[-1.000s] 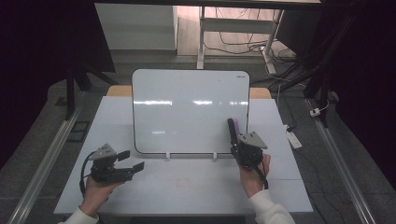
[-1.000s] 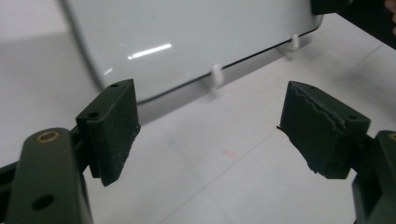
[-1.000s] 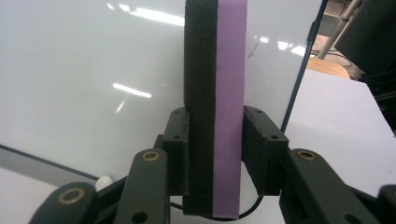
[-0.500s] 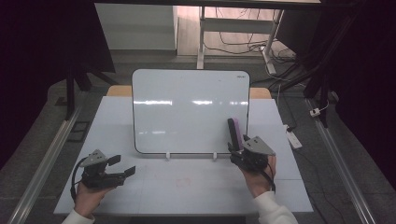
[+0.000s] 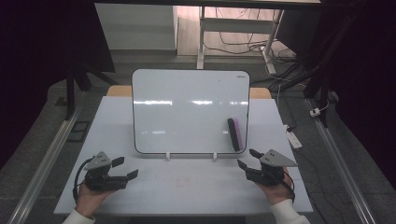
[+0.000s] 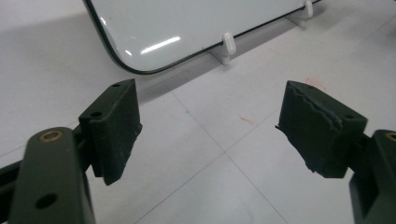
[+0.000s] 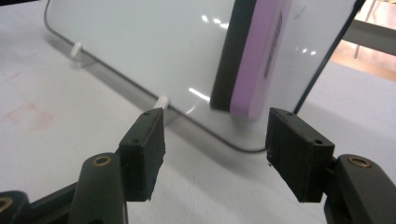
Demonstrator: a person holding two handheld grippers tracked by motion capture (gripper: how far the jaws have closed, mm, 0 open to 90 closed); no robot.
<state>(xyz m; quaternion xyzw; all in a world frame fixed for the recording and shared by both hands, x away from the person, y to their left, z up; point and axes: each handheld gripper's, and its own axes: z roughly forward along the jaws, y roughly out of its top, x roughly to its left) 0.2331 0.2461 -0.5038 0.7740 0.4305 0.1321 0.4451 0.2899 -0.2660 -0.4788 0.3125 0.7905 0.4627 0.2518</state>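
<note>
Both black handheld grippers, left (image 5: pixel 122 169) and right (image 5: pixel 246 158), carry grey three-cornered plates, brass-coloured pivot pins, trailing black cables; white sleeve cuffs.

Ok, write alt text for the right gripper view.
A purple eraser with a black pad clings to the upright whiteboard, just beyond the open right gripper, which holds nothing above the white table.
</note>
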